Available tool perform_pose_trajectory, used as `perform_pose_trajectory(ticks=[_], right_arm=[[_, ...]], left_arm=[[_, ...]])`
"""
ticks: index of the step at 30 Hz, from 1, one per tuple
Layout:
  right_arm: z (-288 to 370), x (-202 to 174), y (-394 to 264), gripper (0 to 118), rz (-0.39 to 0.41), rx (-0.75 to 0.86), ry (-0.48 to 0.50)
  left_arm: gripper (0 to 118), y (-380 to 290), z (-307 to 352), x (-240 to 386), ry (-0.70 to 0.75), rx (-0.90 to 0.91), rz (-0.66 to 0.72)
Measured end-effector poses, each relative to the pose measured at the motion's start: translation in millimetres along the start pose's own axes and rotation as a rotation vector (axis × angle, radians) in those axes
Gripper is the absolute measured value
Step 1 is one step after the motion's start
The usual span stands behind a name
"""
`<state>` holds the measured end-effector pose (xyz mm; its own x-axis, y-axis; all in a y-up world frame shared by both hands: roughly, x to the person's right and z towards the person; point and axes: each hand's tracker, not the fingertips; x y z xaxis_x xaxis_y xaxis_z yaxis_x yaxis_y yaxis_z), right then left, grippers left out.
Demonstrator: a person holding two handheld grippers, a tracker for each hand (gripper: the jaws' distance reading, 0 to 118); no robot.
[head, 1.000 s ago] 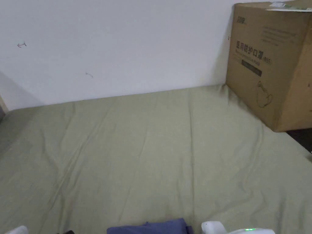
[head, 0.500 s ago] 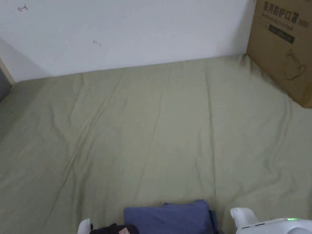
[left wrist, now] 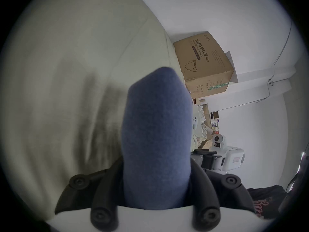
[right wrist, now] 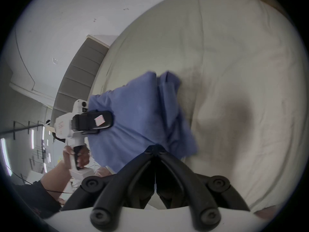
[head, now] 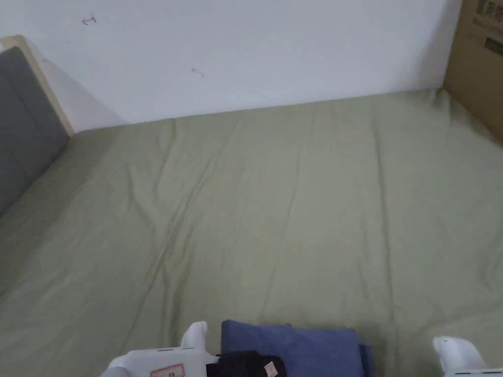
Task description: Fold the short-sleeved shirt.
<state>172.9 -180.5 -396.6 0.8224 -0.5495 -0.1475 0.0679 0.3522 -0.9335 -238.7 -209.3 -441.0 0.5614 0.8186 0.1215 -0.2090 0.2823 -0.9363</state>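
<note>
The left gripper has its black jaws clamped over one side of the blue short-sleeved shirt, a thick wad of cloth filling the space between them in its own view. The right gripper has its jaws drawn together to a point on the opposite edge of the same bundle; they look closed on a pinch of fabric, though the bite seems thin. Between the two, the shirt is already doubled into a compact packet, held just over the near part of the olive-green bedsheet.

From where I stand, the risk is in that thin right-hand pinch: if it slips, the loose layers on that side, which already splay apart, could fall open and undo the fold. Pulling the grippers apart unevenly would skew the packet too. The cardboard box and the grey headboard sit well clear at the far corners.
</note>
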Motion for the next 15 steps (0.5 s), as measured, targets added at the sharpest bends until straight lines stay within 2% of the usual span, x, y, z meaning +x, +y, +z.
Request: perform_pose_trajectory(ticks=[2,4,8,10,12,15], right_arm=[[13.2,-14.5,-0.8,0,0.084,0.032,-0.042],[24.4,-25.5,-1.8,0,0.131,0.056,-0.052],[39.5,-38.6,-4.4,0,0.124,0.062,-0.041],[42.2,-41.3,-5.8,0,0.116,0.061,-0.046],[43.9,-46.0,-6.5,0,0.124,0.061,-0.064],[42.1,-47.2,-8.2,0,0.134,0.056,-0.112]], left_arm=[[26,13.8,48.5,6.8,0.113,0.007,-0.053],[26,31.8,98.7,5.1,0.308,-0.01,-0.078],[26,63.8,175.7,-7.0,0.799,-0.083,-0.175],[26,74.4,197.2,-15.0,1.0,-0.125,-0.218],[26,83.3,212.6,-32.7,1.164,-0.147,-0.229],[26,92.7,232.4,-62.5,1.244,-0.142,-0.17]])
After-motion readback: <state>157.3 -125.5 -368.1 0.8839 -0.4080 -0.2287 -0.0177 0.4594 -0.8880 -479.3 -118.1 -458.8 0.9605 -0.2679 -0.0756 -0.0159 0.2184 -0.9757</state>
